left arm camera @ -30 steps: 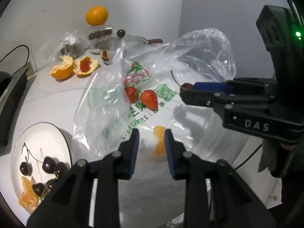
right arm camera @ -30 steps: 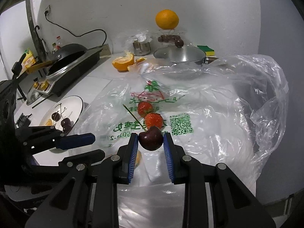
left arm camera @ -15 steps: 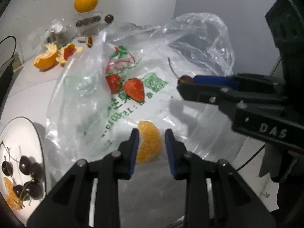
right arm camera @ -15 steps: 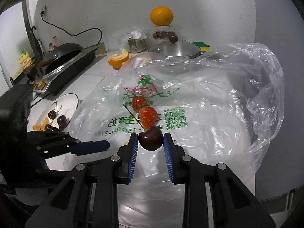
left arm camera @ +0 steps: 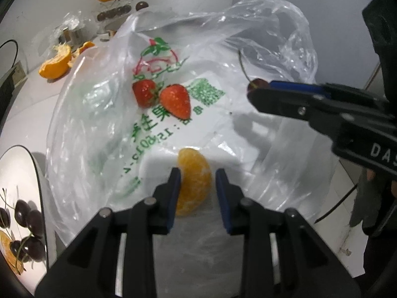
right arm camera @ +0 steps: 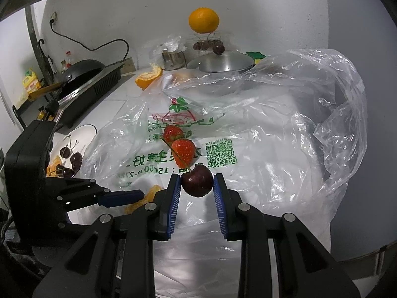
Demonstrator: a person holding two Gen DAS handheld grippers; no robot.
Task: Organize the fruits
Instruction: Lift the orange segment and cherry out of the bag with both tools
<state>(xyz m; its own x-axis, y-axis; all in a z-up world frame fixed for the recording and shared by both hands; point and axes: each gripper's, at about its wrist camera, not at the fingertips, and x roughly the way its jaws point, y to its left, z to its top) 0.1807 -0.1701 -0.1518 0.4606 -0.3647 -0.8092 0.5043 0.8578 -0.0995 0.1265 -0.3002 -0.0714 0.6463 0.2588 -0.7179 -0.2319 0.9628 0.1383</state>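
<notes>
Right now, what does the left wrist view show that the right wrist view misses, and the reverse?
Only the left wrist view shows the whole orange segment lying between the left gripper jaws. Only the right wrist view shows the black pan, the pot lid and the cherry squarely clamped in the right gripper. Both show the plastic bag, plate and whole orange.

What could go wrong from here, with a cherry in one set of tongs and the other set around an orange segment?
The left tongs straddle the orange segment, which lies on the loose plastic bag; closing could snag film or squash the soft fruit. The right tongs grip the round cherry only at its sides, so it might slip out before reaching the plate.
</notes>
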